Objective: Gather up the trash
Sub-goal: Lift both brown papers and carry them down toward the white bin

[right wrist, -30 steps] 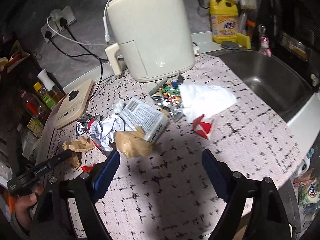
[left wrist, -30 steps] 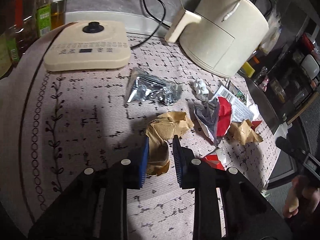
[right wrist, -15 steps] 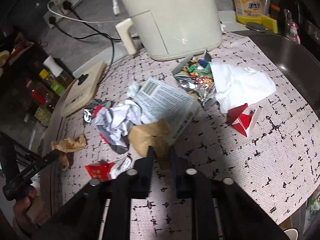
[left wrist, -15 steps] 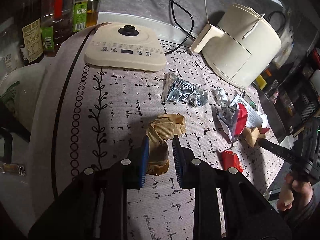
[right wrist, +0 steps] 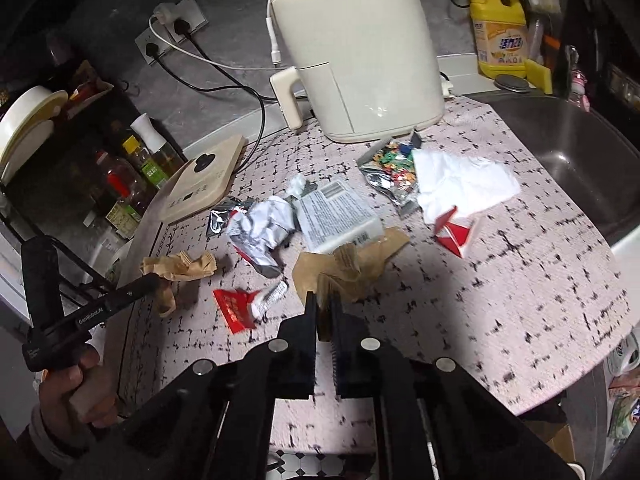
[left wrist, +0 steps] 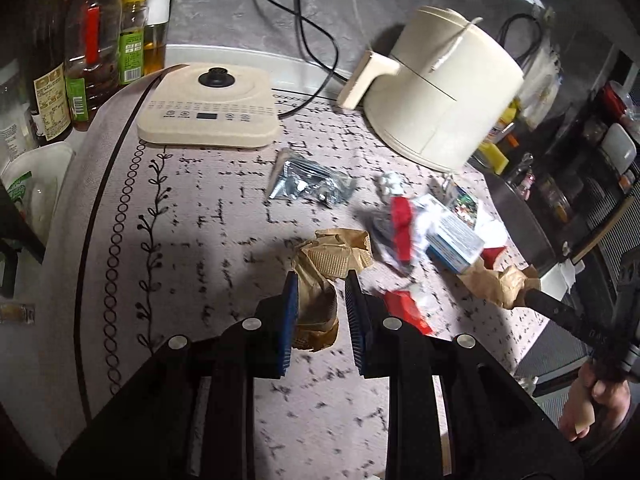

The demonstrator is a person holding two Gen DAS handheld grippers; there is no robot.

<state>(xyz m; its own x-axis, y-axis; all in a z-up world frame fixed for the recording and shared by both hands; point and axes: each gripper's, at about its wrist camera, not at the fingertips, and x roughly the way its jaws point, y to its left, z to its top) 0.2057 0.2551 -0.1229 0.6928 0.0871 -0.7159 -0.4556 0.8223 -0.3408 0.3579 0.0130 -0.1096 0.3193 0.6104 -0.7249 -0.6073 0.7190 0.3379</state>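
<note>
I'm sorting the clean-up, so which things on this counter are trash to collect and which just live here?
Trash:
brown paper wad in left claw
brown paper scrap in closing right claw
silver foil wrapper
white tissue
red carton scrap

Just there:
air fryer
induction cooker
detergent bottle

We've got a pinkish patterned countertop mat (right wrist: 500,288) with the cream air fryer (right wrist: 360,52) at the back – in front of it a foil snack bag (right wrist: 390,176), white tissue (right wrist: 464,184), printed wrapper (right wrist: 336,216) and red scraps (right wrist: 456,232); a cream cooktop (right wrist: 204,184) sits left of it.
</note>
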